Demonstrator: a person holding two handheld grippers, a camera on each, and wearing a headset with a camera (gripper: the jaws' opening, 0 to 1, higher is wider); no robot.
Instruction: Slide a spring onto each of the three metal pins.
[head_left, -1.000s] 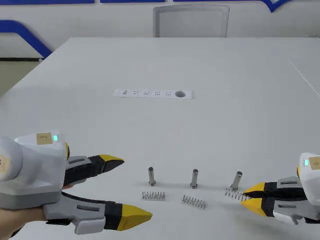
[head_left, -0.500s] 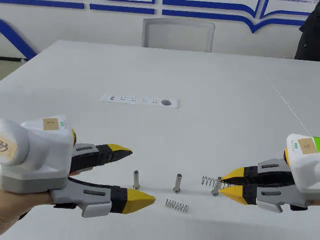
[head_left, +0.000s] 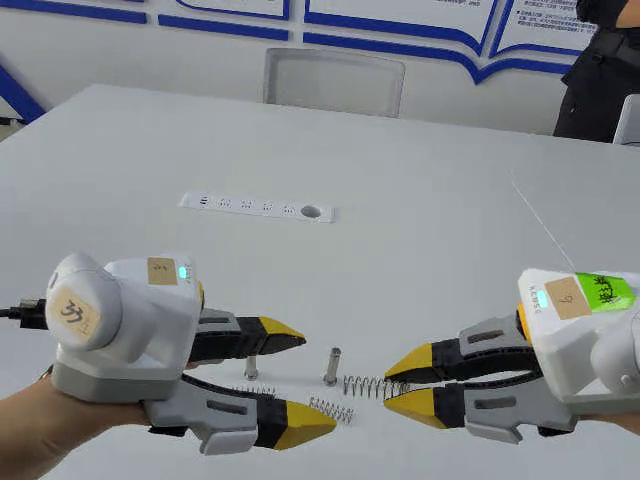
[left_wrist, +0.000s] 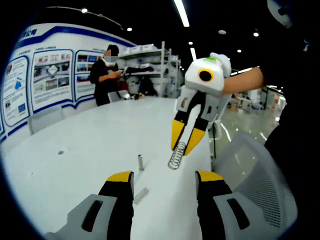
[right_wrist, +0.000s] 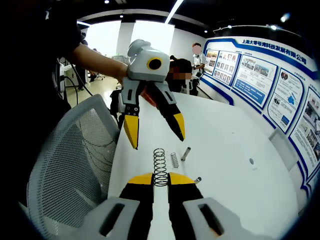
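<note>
Had the right tool (head_left: 390, 388) clenched on a spring (head_left: 368, 385), pinched by its end coils with the rest sticking out free, seemingly lifted off the white surface (head_left: 420, 250) and aimed toward the left tool (head_left: 318, 382). Had the left tool released, jaws spread wide and grasping nothing, low over the near part of the surface. Found one pin (head_left: 331, 366) standing upright and bare just beside the free end of that spring; made out a second pin (head_left: 251, 366) behind the upper jaw of the left tool, also upright, and, in the right gripper view, what looked like a third pin (right_wrist: 198, 179) close by the right tool's own jaw. Counted two more lying flat: a loose spring (head_left: 330, 409) near the lower tip of the left tool, and a third spring (head_left: 255, 392) partly hidden between its jaws. Saw no visible pin wearing a spring yet, so judged the task barely begun. Judged the spring very light, soft along its length, apt to bend or flick away if squeezed mid-coil; best taken gently at the last turns, bore left open and lined up with the pin. Judged the pins stiff but small-footed, easy to tip with a sideways nudge; worth steadying low on the shaft with the left tool.
</note>
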